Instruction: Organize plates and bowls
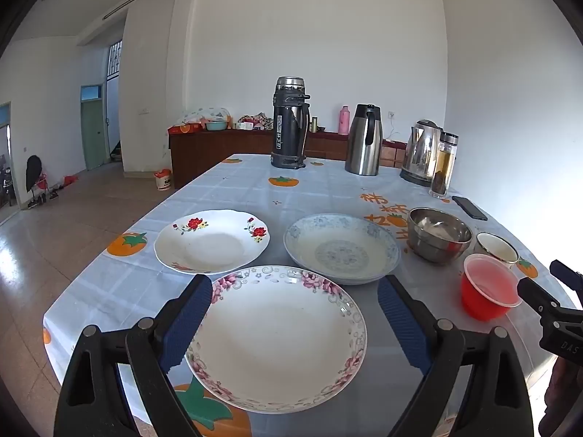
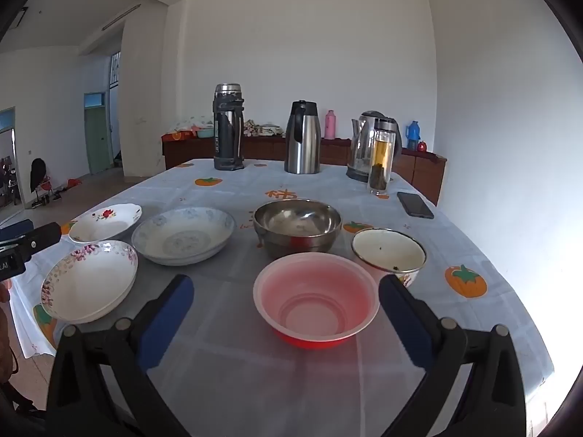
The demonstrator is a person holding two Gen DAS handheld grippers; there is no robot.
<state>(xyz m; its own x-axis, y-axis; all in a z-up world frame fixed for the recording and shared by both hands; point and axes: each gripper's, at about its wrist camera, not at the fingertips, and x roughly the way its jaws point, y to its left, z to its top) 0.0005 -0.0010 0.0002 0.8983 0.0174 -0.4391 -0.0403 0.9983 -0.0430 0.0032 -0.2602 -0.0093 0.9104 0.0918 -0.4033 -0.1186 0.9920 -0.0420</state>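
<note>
Three plates lie on the table: a pink-flowered plate (image 1: 277, 338) nearest, a red-flowered plate (image 1: 211, 240) at the back left and a blue-patterned plate (image 1: 340, 247) at the back right. My left gripper (image 1: 295, 291) hovers open above the pink-flowered plate, touching nothing. A red plastic bowl (image 2: 317, 302), a steel bowl (image 2: 297, 227) and a white enamel bowl (image 2: 388, 253) stand further right. My right gripper (image 2: 286, 291) is open, its fingers either side of the red bowl's near rim without contact. The right gripper (image 1: 550, 291) also shows at the left wrist view's right edge.
At the table's far end stand a black thermos (image 1: 289, 123), a steel jug (image 1: 364, 140), an electric kettle (image 1: 421, 153) and a glass tea bottle (image 1: 444, 165). A dark phone (image 2: 415, 204) lies at the right. The patterned tablecloth (image 2: 255, 371) hangs over the near edge.
</note>
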